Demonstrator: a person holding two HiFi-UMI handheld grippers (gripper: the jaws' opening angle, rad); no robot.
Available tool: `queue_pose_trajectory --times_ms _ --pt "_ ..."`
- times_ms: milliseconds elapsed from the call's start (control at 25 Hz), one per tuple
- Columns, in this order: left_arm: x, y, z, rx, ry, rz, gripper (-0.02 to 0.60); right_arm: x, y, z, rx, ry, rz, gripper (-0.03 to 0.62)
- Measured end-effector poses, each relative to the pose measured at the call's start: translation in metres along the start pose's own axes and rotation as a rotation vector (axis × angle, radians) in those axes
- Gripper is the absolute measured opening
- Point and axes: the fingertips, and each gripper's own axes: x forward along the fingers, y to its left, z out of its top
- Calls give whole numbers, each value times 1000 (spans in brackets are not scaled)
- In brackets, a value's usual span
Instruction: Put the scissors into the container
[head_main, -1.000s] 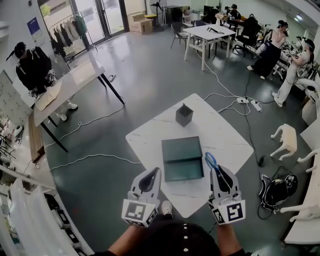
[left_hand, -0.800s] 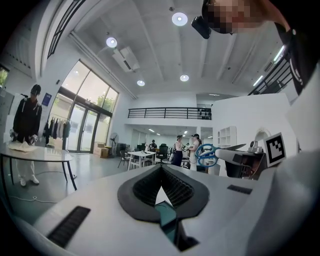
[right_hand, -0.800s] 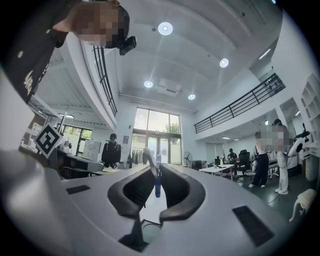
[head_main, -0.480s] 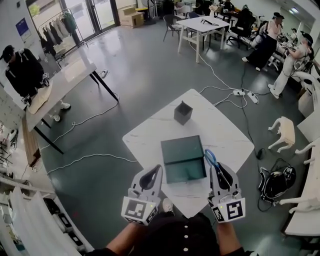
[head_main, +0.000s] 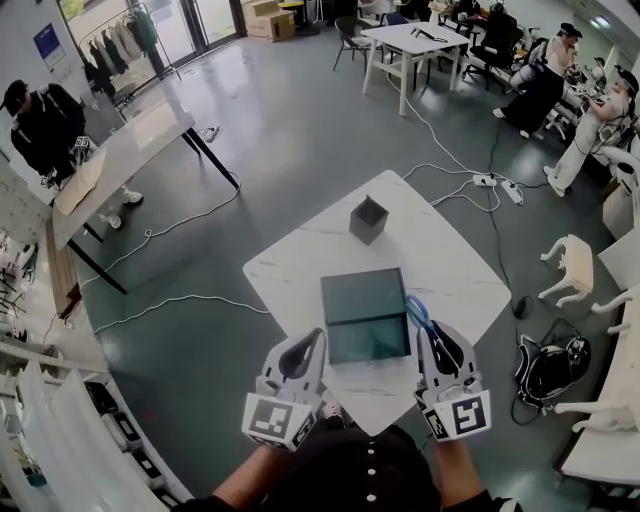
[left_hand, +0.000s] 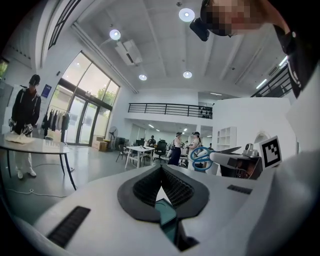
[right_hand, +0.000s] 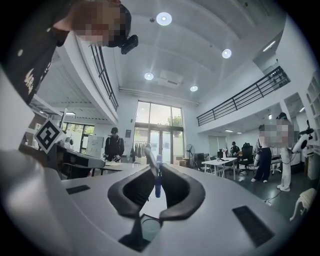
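The carrying step looks to be in hand, with the scissors (head_main: 420, 312) brought up to the container (head_main: 362, 290) but not yet released. The right gripper (head_main: 438, 340) has its jaws clamped on the scissors. In the right gripper view a blue part of the handle and a grey blade (right_hand: 156, 180) stand pinched between the pads. From the head view the blue handle loops stick out past the jaw tips, held in the air at the container's right edge, towards its near corner. I cannot tell whether they are over the opening or just beside it. The container is a dark green box in the middle of the white bench (head_main: 430, 255), and a small dark cube-shaped box (head_main: 368, 220) stands well apart on the far side. The left gripper (head_main: 305, 350) hangs at the container's near left corner with its jaws together and nothing between them, and it takes no part in the hold. By my judgement, the next move calls for shifting the right gripper a little left and far, so the scissors sit fully over the container's inside. It should then lower them and part the jaws so they drop in flat rather than catch on the right wall.
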Motion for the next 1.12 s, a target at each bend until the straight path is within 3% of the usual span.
queue_pose_trajectory --times_ms 520,880,1120 --pt "14 -8 -27 -34 66 65 26 14 -15 -60 -139 139 129 51" --pt "18 -9 -61 -56 148 90 26 27 -9 -142 -471 362 263 51" --pt "21 -6 -79 -114 159 112 25 28 11 -194 -693 483 365 51"
